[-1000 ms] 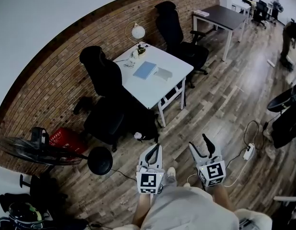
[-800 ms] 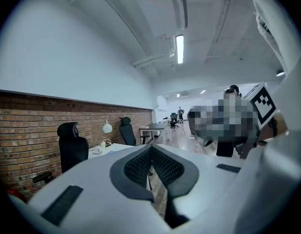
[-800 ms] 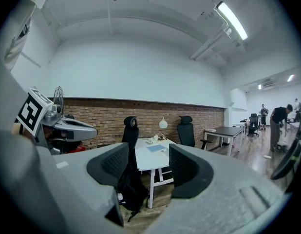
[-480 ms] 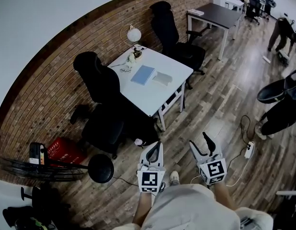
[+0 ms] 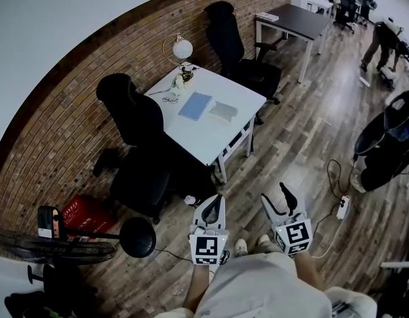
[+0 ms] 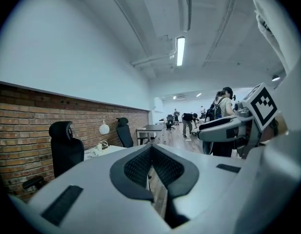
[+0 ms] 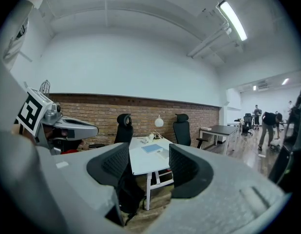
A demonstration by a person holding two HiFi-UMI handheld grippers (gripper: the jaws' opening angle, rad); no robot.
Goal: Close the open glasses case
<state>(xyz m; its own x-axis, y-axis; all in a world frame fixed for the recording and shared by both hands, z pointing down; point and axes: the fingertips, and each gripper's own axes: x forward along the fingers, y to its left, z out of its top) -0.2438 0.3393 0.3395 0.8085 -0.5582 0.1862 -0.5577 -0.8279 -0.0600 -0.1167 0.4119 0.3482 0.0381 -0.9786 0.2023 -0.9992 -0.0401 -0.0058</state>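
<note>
White table point(image 5: 211, 138) (brick wall point(image 5: 65, 124) behind) on wood floor point(image 5: 304, 131).

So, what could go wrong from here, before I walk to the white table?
The white power strip and its dark cable lie on the wooden floor to your right: you might trip. The left gripper has its jaws together; it probably must open before gripping anything. The flat grey thing beside the blue book on the white table is too small to confirm as the case.
</note>
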